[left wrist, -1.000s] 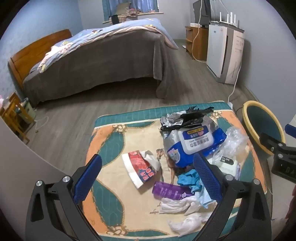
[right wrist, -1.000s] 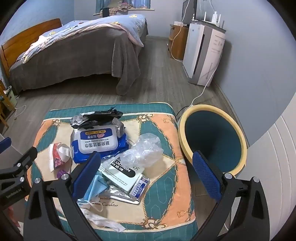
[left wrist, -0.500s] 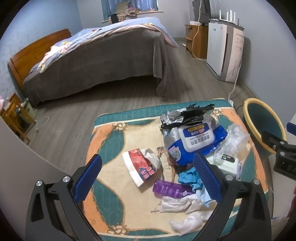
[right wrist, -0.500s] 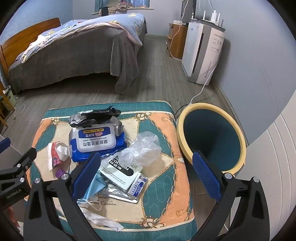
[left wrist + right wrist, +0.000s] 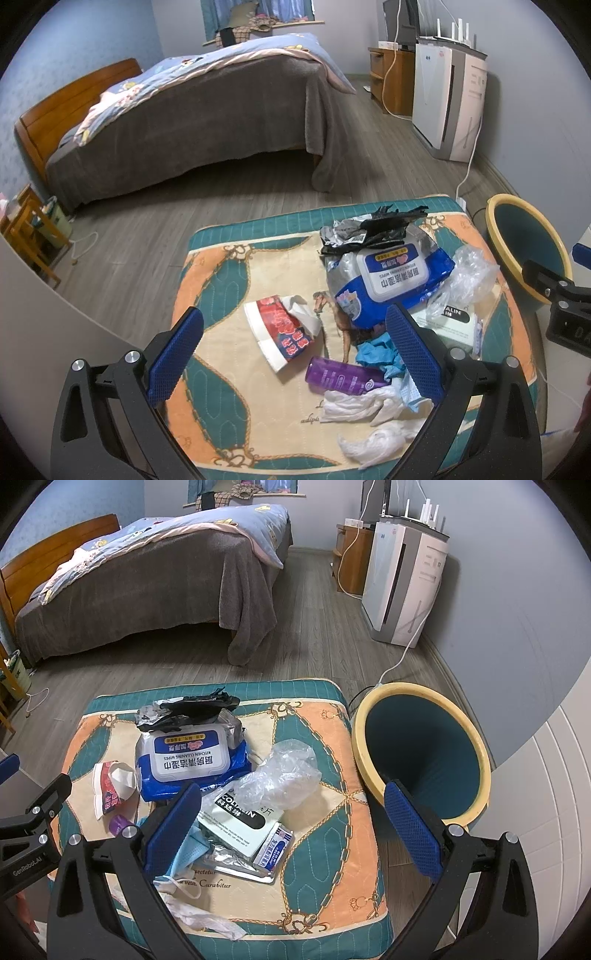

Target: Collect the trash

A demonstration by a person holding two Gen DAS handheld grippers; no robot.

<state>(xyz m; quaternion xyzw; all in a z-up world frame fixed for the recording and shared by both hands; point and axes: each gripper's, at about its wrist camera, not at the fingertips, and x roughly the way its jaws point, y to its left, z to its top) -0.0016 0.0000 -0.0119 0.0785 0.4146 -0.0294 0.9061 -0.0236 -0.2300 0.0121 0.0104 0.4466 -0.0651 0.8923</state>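
Note:
Trash lies on a patterned cushion (image 5: pixel 229 280) (image 5: pixel 325 738): a blue wipes pack (image 5: pixel 391 284) (image 5: pixel 192 764), black crumpled foil (image 5: pixel 373 230) (image 5: pixel 188 709), a red-and-white wrapper (image 5: pixel 280 332) (image 5: pixel 109 788), a purple tube (image 5: pixel 343 378), a clear plastic bag (image 5: pixel 280 779), a white box (image 5: pixel 240 823), a blue face mask (image 5: pixel 184 856) and white tissues (image 5: pixel 369 406). A yellow-rimmed teal bin (image 5: pixel 421 753) (image 5: pixel 524 243) stands right of the cushion. My left gripper (image 5: pixel 295 354) hovers open above the wrapper and tube. My right gripper (image 5: pixel 291 830) is open above the box, empty.
A bed (image 5: pixel 192 122) with a grey cover fills the far left. A white appliance (image 5: pixel 402 587) and a wooden cabinet (image 5: pixel 351 565) stand along the right wall, with a white cable (image 5: pixel 406 650) running to the floor by the bin. Wooden floor separates bed and cushion.
Both grippers have drifted slightly back and up, so the cushion and trash sit a little lower in view. Nothing was taken hold of.

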